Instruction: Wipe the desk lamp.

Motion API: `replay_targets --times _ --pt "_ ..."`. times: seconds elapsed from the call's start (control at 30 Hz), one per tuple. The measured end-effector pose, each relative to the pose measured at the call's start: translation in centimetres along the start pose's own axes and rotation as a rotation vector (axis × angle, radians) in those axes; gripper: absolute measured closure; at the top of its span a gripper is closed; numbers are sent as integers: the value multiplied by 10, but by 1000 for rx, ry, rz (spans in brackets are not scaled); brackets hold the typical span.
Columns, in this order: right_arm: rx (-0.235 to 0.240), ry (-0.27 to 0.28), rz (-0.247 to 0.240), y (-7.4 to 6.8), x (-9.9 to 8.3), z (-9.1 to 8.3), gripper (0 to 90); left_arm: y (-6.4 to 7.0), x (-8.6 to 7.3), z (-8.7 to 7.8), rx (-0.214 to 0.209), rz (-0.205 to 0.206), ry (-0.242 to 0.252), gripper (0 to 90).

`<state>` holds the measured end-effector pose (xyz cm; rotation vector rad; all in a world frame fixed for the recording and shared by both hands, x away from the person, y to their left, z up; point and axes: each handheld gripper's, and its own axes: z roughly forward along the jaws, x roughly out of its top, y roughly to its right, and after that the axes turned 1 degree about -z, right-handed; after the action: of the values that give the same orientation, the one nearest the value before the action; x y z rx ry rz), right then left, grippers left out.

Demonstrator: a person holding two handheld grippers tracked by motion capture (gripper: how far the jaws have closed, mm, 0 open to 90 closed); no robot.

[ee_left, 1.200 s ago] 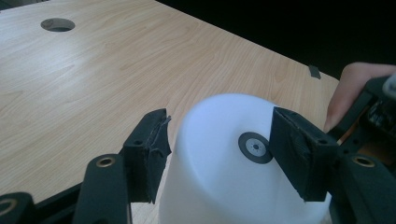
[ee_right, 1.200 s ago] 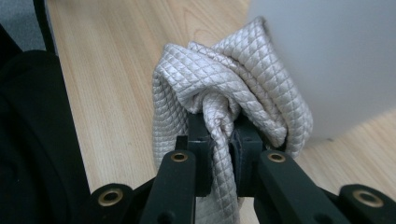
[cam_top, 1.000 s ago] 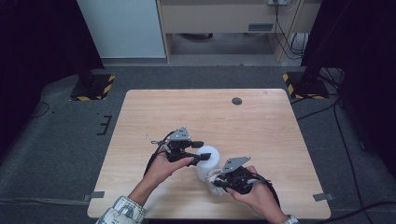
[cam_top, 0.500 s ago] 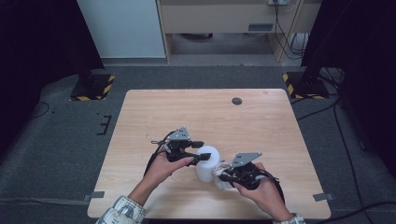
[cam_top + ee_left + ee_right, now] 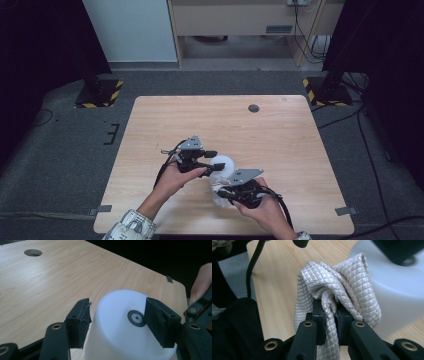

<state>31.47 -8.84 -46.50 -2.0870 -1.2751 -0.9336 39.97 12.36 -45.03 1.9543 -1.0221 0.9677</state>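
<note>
The right tool pinches a bunched, quilted beige cloth against the smooth white upturned cup, which the left tool straddles with jaws apart, low over the pale wooden surface.

No text, label, brand or number can be read anywhere in these views

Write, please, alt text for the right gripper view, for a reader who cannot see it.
The right gripper pinches a bunched, quilted beige cloth between its two black jaws, above a light wooden table. A white cup stands bottom-up just behind the cloth, at the right.
</note>
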Motion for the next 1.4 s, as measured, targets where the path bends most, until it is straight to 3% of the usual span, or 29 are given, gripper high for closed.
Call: replay_targets --times 0.23,0.47,0.63,0.83,1.0,1.13,1.4 --pt "2 -79 -12 -2 -5 20 813 1 0 0 6 5 -2 372" --pt "-29 -125 -6 4 -17 9 811 1 0 0 8 5 -4 372" --pt "-47 -143 24 15 -22 -2 811 1 0 -1 9 4 -5 373" --pt "-90 -98 59 29 -23 -23 812 1 0 -1 9 3 -4 373" --pt "-95 18 114 40 -20 -43 812 1 0 0 4 -2 -3 372" --pt "-66 1 82 32 -18 -36 812 0 0 0 4 -6 -3 373" --pt "-25 -30 -35 -1 -6 0 811 1 0 0 5 -4 -2 373"
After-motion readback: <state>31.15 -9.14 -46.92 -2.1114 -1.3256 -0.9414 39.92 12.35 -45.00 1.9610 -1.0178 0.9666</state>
